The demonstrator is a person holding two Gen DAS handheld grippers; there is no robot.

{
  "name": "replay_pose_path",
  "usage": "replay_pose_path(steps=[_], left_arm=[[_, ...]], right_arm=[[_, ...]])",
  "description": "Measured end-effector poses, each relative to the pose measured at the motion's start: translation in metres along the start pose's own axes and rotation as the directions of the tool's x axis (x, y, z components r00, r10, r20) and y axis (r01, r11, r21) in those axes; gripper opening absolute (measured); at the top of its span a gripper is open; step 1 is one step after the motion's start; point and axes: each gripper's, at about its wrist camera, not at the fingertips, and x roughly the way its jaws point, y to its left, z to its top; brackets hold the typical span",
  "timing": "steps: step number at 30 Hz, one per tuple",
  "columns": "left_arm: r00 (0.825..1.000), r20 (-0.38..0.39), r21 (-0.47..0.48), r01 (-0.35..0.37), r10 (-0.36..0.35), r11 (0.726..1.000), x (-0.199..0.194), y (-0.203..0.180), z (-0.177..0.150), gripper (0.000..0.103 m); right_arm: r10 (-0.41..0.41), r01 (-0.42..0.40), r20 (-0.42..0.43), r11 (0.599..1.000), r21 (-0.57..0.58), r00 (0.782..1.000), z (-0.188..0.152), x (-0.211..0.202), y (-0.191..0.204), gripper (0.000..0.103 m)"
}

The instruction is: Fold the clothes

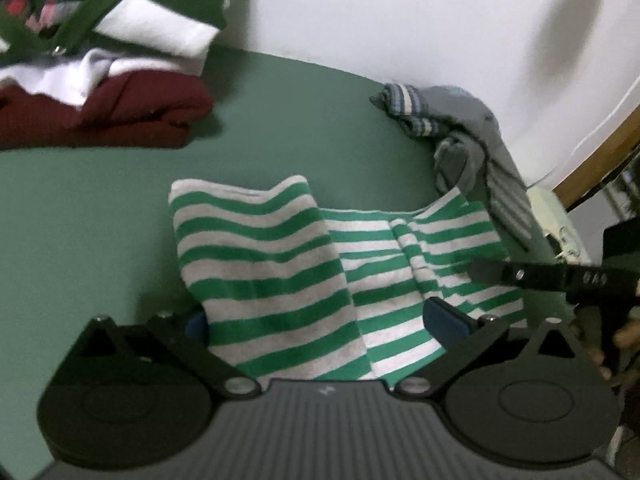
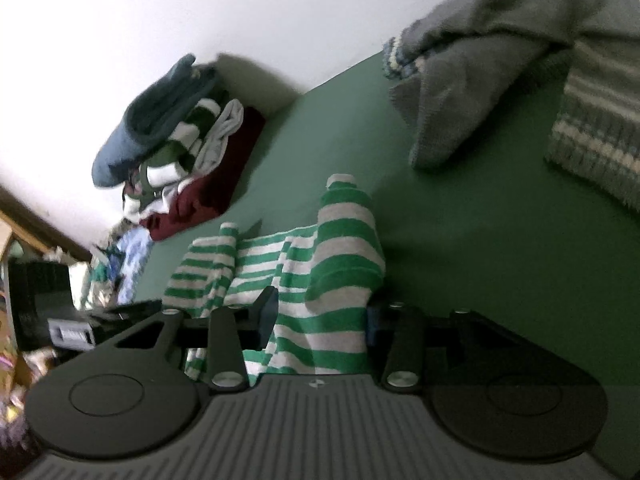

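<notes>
A green-and-white striped garment point(image 1: 280, 272) lies partly folded on the green table point(image 1: 100, 208). My left gripper point(image 1: 320, 320) hovers over its near edge, jaws wide open. The blue pads point(image 1: 444, 318) stand either side of the cloth without pressing on it. In the right wrist view the same garment point(image 2: 340, 248) has a raised fold. My right gripper point(image 2: 320, 316) stands about half open around that fold, and the pads do not visibly pinch it. One of the right gripper's fingers point(image 1: 516, 274) reaches in over the garment's right side.
A stack of folded clothes point(image 1: 120, 112) with a maroon piece at the bottom sits at the back left against the white wall. The stack point(image 2: 208, 176) also shows in the right wrist view. A crumpled grey knit sweater point(image 1: 464, 136) point(image 2: 500, 60) lies at the back right near the table's edge.
</notes>
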Motion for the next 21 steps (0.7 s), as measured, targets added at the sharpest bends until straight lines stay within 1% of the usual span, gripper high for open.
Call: replay_pose_path(steps=[3, 7, 9, 11, 13, 15, 21], left_arm=[[1.0, -0.001, 0.031, -0.026, 0.026, 0.999, 0.001, -0.004, -0.001, 0.102], [1.0, -0.009, 0.048, -0.024, 0.024, 0.999, 0.003, -0.005, 0.0, 0.102], [1.0, -0.014, 0.05, -0.02, 0.021, 0.999, 0.003, -0.003, 0.001, 0.102], [1.0, -0.016, 0.051, -0.02, 0.021, 0.998, 0.003, -0.003, 0.001, 0.103], [1.0, -0.017, 0.051, -0.019, 0.019, 0.999, 0.003, -0.003, 0.002, 0.103], [1.0, -0.017, 0.056, -0.024, 0.025, 0.998, 0.004, -0.003, 0.002, 0.102], [0.999, -0.013, 0.07, -0.03, 0.031, 0.997, 0.005, -0.002, 0.004, 0.103]], right_arm=[[0.004, -0.004, -0.001, 1.0, 0.011, 1.0, 0.001, 0.0, 0.0, 0.044], [0.002, -0.002, -0.009, 1.0, 0.02, 1.0, 0.003, 0.0, 0.001, 0.045], [0.014, -0.013, -0.015, 0.999, 0.049, 1.0, 0.006, 0.001, 0.0, 0.052], [0.021, -0.02, -0.014, 0.998, 0.063, 1.0, 0.009, 0.003, -0.001, 0.055], [0.024, -0.023, -0.011, 0.997, 0.068, 1.0, 0.011, 0.005, 0.0, 0.055], [0.024, -0.023, -0.008, 0.998, 0.063, 1.0, 0.013, 0.008, 0.001, 0.058], [0.024, -0.026, 0.028, 0.996, 0.084, 0.999, 0.017, 0.013, -0.002, 0.058]])
